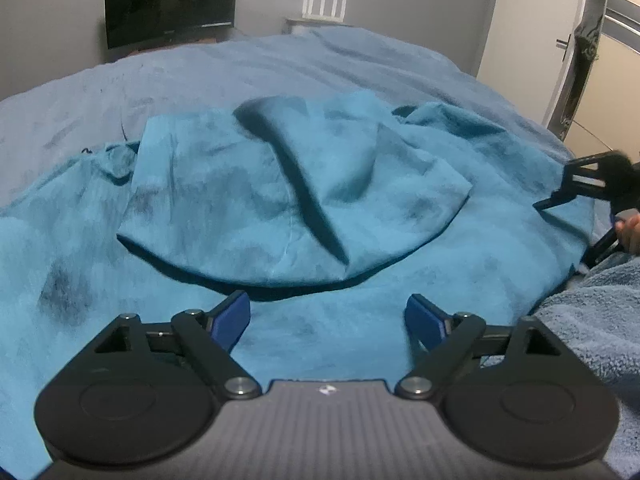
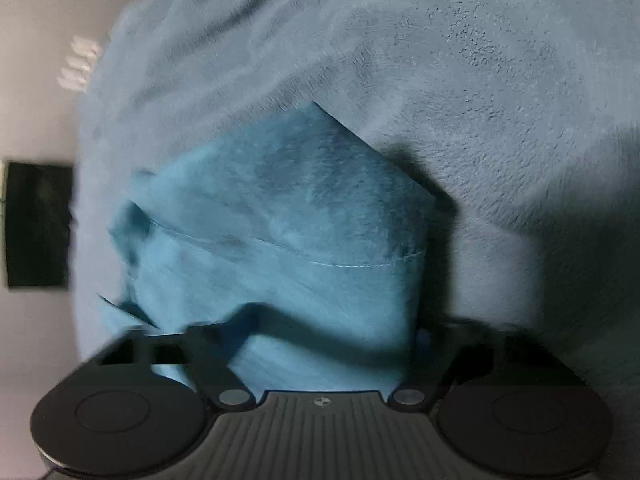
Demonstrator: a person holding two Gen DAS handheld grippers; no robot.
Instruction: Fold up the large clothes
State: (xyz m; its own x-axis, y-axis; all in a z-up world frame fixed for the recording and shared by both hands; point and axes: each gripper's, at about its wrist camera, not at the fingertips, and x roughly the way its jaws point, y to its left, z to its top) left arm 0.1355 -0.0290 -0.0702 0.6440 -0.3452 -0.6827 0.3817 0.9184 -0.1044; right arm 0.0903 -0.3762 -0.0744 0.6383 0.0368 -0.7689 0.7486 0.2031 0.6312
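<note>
From my right wrist view, motion blur smears the black two-finger right gripper (image 2: 332,328); its fingertips are buried under the teal crumpled cloth garment (image 2: 280,240). At three o'clock in my left wrist view, the frame edge crops a bare hand (image 1: 631,234).

A large teal garment (image 1: 280,200) lies rumpled on the bed, one flap folded over its middle.

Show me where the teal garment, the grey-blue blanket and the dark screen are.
teal garment (image 1: 280,184): left wrist view, on its folded-over flap.
grey-blue blanket (image 1: 224,68): left wrist view, bare stretch behind the garment.
dark screen (image 1: 168,4): left wrist view, middle of its panel.
</note>
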